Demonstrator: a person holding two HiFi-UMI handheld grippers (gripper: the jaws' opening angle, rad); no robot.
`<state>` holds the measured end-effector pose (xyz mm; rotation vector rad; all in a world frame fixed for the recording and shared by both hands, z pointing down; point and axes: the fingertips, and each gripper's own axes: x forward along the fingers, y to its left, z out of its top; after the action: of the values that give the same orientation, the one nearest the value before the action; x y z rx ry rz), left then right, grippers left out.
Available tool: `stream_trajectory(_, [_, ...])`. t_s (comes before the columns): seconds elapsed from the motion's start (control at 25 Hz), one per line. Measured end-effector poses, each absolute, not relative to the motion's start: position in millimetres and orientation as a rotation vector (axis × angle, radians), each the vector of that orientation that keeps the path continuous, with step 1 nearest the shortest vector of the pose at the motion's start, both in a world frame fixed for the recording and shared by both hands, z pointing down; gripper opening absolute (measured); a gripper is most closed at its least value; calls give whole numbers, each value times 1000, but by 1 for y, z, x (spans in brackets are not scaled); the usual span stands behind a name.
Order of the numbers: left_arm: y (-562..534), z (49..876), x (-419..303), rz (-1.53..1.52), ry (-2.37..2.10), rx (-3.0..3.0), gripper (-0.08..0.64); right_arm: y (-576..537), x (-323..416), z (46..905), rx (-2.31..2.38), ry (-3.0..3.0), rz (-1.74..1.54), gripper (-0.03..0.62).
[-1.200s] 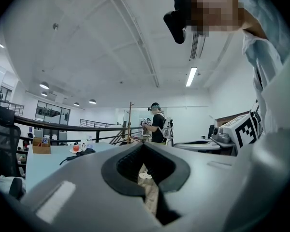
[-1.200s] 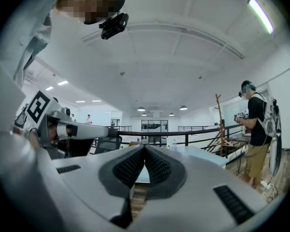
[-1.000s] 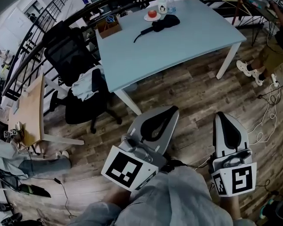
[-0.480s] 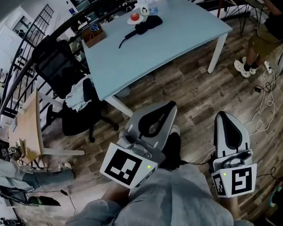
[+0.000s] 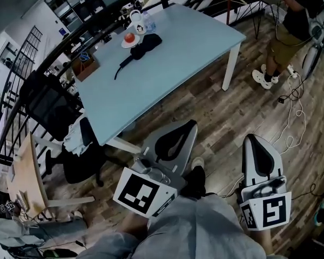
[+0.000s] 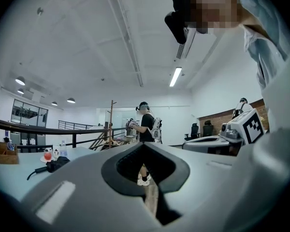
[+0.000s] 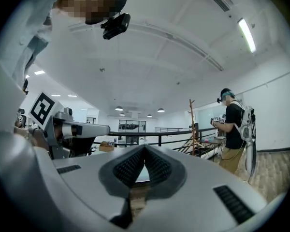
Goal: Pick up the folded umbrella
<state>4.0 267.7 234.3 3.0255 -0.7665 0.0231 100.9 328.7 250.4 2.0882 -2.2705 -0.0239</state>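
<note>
The folded black umbrella (image 5: 141,45) lies on the far part of the light blue table (image 5: 183,42), its strap end trailing toward the left. In the left gripper view the umbrella (image 6: 55,164) shows small at the far left, on the table (image 6: 12,178). My left gripper (image 5: 191,124) and right gripper (image 5: 254,138) are held low over the wooden floor, well short of the table and far from the umbrella. The jaws of each meet at the tips with nothing between them, as the left gripper (image 6: 144,145) and right gripper (image 7: 145,147) show in their own views.
A saucer with a red cup (image 5: 129,38), a white mug (image 5: 136,17) and a bottle (image 5: 149,23) stand beside the umbrella. A cardboard box (image 5: 86,68) sits at the table's left end. Black chairs (image 5: 49,104) stand left of it. A person (image 5: 291,26) stands at the right, near cables (image 5: 294,109).
The table and umbrella have slid left in the head view, and the standing person has come further into view. Both grippers keep their place in the frame and stay shut.
</note>
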Motion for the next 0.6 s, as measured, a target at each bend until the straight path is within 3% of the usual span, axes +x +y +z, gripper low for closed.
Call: stream_trajectory(0.6, [160,241,67,4,-665,3021,5,229,150,248,2099,-2242,-18,0])
